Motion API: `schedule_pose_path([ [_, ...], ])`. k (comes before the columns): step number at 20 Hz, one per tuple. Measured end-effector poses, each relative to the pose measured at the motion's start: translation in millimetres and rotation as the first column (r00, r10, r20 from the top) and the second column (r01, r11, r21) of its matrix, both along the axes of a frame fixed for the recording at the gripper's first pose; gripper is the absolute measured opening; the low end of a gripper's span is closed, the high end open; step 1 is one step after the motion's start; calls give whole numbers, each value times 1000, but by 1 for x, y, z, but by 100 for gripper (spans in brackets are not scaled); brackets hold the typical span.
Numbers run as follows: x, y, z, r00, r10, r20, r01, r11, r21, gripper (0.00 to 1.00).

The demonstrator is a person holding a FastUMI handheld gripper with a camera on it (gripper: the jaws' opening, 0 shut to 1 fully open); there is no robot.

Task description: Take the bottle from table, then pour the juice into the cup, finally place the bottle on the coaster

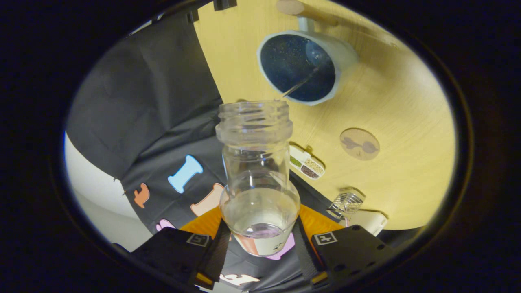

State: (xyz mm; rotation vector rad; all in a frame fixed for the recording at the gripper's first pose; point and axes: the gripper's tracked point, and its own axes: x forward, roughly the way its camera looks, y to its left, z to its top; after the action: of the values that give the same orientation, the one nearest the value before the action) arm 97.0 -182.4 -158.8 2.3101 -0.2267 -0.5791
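Bottle (259, 179), clear and uncapped, sits clenched between both fingers of the gripper (260, 248), tilted so its open mouth points toward the cup (306, 65) beyond it. A thin stream of liquid runs from the mouth into the cup's dark blue inside. The round coaster (360, 143) lies on the wooden table (407, 122), right of the bottle and nearer than the cup.

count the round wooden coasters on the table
2: one coaster, with a dark printed design, lies beyond the bottle below the cup; a second coaster sits past the cup. Others may be hidden.
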Motion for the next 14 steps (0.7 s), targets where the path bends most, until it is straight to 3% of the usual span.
schedule_pose_path([
  [9,-6,7,-19,987,72,-145,-93,986,-141,77],
  [14,-7,8,-21,961,118,-249,-188,942,-280,77],
])
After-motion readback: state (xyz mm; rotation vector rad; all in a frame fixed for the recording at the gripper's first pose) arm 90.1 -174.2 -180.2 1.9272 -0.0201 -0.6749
